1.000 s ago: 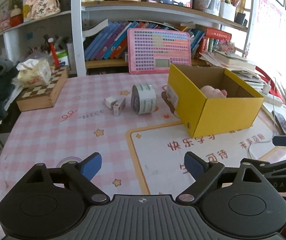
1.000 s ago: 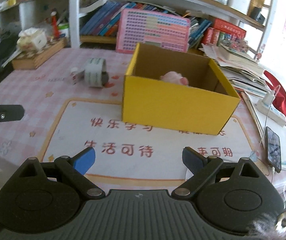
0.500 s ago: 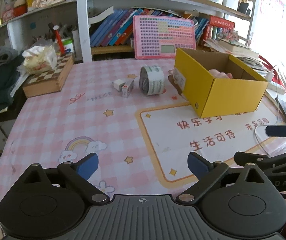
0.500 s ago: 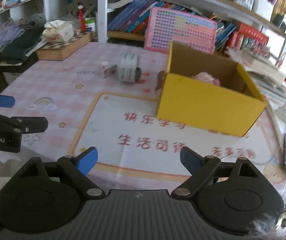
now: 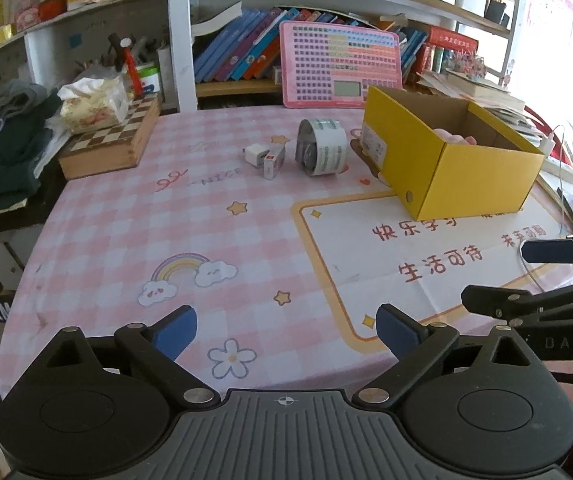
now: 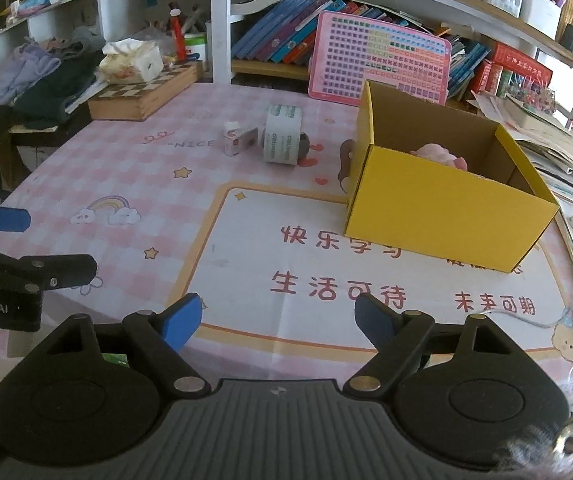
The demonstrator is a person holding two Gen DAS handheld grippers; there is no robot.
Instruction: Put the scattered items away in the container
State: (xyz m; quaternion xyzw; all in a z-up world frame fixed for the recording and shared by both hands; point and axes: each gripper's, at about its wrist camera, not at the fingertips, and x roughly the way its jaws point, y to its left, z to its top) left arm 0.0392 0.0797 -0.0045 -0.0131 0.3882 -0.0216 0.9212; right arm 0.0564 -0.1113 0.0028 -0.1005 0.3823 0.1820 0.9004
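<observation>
Both grippers are held low over the near edge of the pink tablecloth [image 5: 126,232]: the left gripper [image 5: 286,326] is spread wide and empty, the right gripper [image 6: 276,316] is closing on nothing. The tape roll [image 6: 283,139] and small white box [image 6: 239,141] are seen lying just left of the yellow box [image 6: 446,208], a pink toy [image 6: 440,155] inside it.

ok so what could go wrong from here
1. The tape roll stands on its edge, so a glancing touch could send it rolling across the table.
2. The small white box and white cube sit side by side; one may get knocked away.
3. The right gripper, jaws closing on nothing, may be too narrow for the roll.
</observation>
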